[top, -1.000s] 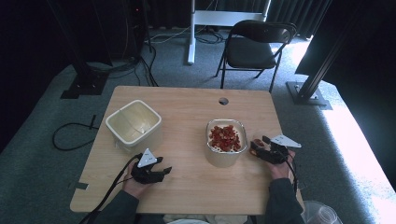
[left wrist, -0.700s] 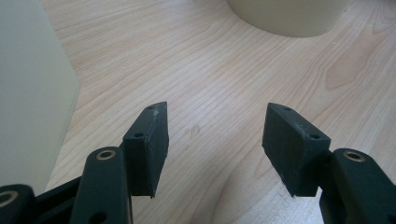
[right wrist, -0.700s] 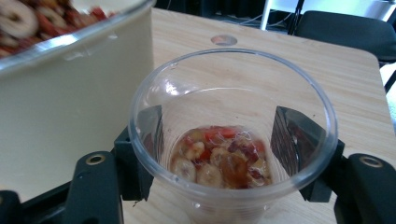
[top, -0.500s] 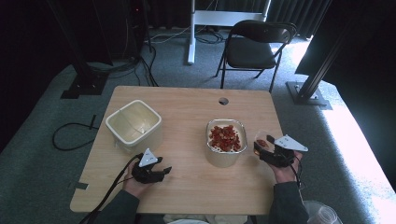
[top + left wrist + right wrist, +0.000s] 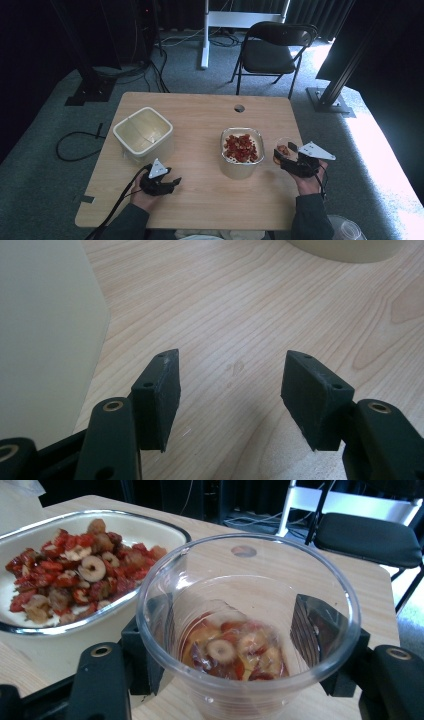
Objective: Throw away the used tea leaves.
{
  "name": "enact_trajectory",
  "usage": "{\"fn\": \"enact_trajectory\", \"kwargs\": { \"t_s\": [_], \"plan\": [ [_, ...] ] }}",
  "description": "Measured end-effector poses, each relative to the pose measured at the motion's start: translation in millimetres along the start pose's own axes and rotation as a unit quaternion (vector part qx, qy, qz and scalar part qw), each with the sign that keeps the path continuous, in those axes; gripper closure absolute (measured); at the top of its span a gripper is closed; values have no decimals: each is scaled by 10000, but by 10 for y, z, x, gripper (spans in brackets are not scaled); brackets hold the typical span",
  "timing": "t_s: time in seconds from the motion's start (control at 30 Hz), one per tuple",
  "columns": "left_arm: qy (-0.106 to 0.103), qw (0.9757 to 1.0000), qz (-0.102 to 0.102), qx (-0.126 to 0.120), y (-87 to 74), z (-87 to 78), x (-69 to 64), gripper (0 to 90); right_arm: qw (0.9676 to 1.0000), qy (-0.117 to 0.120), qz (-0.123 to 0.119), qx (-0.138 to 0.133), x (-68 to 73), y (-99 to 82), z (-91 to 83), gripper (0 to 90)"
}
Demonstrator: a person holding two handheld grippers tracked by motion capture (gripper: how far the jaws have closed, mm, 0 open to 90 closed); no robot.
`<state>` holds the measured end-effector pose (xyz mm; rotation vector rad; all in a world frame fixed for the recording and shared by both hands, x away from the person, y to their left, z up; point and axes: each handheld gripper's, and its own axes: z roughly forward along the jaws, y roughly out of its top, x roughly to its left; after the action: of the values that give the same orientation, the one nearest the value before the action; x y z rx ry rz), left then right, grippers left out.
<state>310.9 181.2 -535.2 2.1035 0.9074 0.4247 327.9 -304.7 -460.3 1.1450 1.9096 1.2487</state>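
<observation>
My right gripper (image 5: 286, 154) is shut on a clear plastic cup (image 5: 247, 630) with a few red dried fruit pieces at its bottom; the cup (image 5: 283, 148) is held just right of a white tub (image 5: 242, 157) heaped with red dried fruit (image 5: 75, 575). The black jaws press the cup's sides in the right gripper view. My left gripper (image 5: 172, 184) rests low on the wooden table (image 5: 200, 125) near its front left, open, with bare wood between its fingertips (image 5: 160, 385). An empty cream tub (image 5: 143, 132) stands behind it and shows at the left in the left gripper view.
A black folding chair (image 5: 272, 52) and a white desk leg (image 5: 205, 35) stand beyond the table's far edge. A cable hole (image 5: 239, 108) sits near that edge. Clear stacked cups (image 5: 345, 230) lie at the bottom right, off the table.
The right gripper with the cup has shifted slightly right and away from the fruit tub. The left gripper has stayed put.
</observation>
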Motion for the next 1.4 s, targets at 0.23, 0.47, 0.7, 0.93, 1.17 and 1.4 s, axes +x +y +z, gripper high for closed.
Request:
{"fn": "enact_trajectory", "kwargs": {
  "t_s": [0.23,0.47,0.7,0.93,1.17,1.4],
  "plan": [
    [2,10000,18,16,-2,15,-14,413,10000,-31,41,-14,-23,10,-29,339],
    [8,10000,22,27,-4,25,-19,411,10000,-73,10,-63,-6,64,-41,338],
    [-41,10000,13,31,-2,33,-21,411,10000,-17,-54,-41,39,107,-17,339],
    [-21,9999,13,106,-4,50,-11,411,9996,-98,-258,-12,90,217,2,341],
    [32,9999,-9,108,-9,71,1,413,9976,-236,-645,57,195,422,44,340],
    [71,9999,0,151,-13,86,6,412,9908,-578,-1183,321,324,603,117,341]
  ]
}}
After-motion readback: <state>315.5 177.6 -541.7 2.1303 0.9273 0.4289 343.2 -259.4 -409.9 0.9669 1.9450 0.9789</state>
